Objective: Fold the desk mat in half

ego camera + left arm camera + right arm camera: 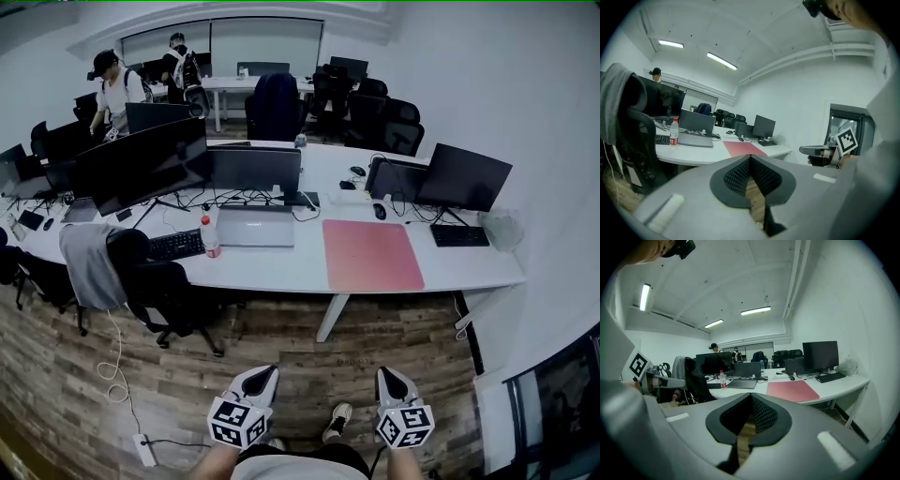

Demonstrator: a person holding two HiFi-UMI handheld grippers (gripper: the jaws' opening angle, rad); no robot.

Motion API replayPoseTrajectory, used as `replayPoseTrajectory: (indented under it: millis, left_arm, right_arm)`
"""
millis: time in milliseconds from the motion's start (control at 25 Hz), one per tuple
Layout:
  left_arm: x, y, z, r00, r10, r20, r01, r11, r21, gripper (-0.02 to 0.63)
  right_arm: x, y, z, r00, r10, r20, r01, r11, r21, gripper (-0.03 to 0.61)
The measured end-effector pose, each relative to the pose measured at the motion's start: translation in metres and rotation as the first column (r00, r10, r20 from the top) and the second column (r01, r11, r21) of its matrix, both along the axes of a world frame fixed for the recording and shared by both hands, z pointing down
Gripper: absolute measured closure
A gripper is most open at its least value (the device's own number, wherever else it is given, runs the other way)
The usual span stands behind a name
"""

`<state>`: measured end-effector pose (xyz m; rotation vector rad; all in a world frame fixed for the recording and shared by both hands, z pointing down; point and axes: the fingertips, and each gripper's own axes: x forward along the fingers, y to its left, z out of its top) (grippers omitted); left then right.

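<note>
Two claws sit low in the head view, both over the wooden floor (281,342) and well short of the tabletop (272,274). The left claw (264,373) is down at about 7 o'clock of the picture, the right claw (388,374) at about 5 o'clock. Each one has its jaws pressed together on nothing. In each claw's own view the dark pads meet at the tip, and only floorboards show through the slit beneath.

And there's the desk mat (372,255): pink, flat, fully spread out on the white tabletop, close to the front edge and toward its right end. From the right claw it's straight ahead at 12 o'clock, well apart. From the left claw it's off at roughly 1 o'clock, also well apart, with open floor between.

Round the mat now. At its 9 o'clock is an open laptop (255,226), with a red-labelled bottle (210,236) just beside that and a black keyboard (176,246) further along. At its 2 o'clock stands a dark monitor (464,176). Far left, a black chair (159,286) is pulled up to the tabletop with a grey jacket (89,264) draped over its back. Up at 11 o'clock, two people (117,89) stand among the rear desks.
</note>
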<state>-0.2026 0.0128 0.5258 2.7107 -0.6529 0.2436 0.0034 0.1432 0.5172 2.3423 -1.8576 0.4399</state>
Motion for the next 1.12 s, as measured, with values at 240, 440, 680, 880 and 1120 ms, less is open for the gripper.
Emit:
replayPoseTrajectory:
  millis: [240, 440, 680, 880, 1120]
  left_arm:
    - [0.042, -0.03, -0.002, 0.999, -0.024, 0.03, 0.024, 1.0, 0.016, 0.611]
    - [0.093, -0.054, -0.015, 0.998, -0.045, 0.04, 0.043, 0.998, 0.053, 0.611]
    - [0.153, -0.077, -0.023, 0.991, -0.126, 0.054, 0.123, 0.991, 0.053, 0.611]
    - [0.206, -0.09, -0.024, 0.985, -0.15, 0.085, 0.144, 0.987, 0.077, 0.611]
    - [0.239, -0.113, -0.022, 0.976, -0.189, 0.103, 0.182, 0.981, 0.073, 0.611]
  right_arm:
    - [0.044, -0.041, 0.012, 0.998, -0.039, 0.054, 0.039, 0.999, 0.002, 0.561]
    - [0.097, -0.072, 0.008, 0.996, -0.068, 0.065, 0.068, 0.998, 0.013, 0.561]
    - [0.169, -0.104, 0.009, 0.988, -0.121, 0.094, 0.12, 0.993, 0.019, 0.561]
    - [0.228, -0.122, 0.022, 0.983, -0.136, 0.124, 0.134, 0.991, 0.026, 0.561]
    - [0.264, -0.151, 0.033, 0.975, -0.169, 0.144, 0.169, 0.986, 0.009, 0.561]
